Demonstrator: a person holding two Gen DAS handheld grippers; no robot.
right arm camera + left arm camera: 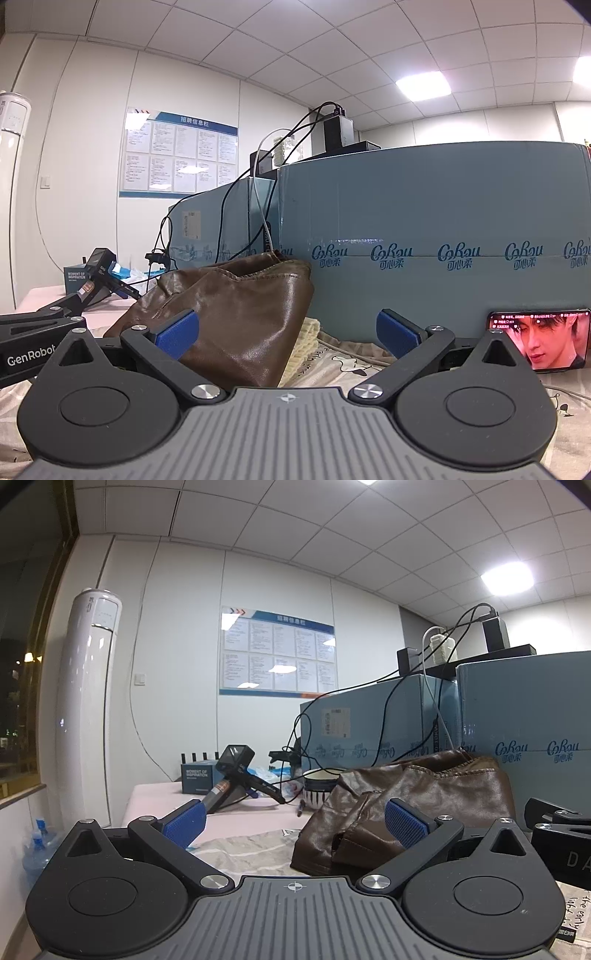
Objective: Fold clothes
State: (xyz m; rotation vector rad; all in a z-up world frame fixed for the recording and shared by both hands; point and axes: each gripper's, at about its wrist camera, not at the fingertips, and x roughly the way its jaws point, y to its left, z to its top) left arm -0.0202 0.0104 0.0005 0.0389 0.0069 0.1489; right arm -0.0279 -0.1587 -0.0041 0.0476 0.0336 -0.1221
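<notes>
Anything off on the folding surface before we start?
Yes: the brown leather garment sits bunched against the blue cartons, not flat. A phone playing video leans on the carton, and cables trail down beside it. Both tools are open, holding nothing.

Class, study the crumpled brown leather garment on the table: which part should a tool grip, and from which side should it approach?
Grip the stitched hem edge along the top of the crumpled brown leather garment, probably approaching from the near side. That edge stands raised and thin, so fingers can likely close across it, while the blue cardboard boxes block the far side. Both the left tool and the right tool are open.
</notes>
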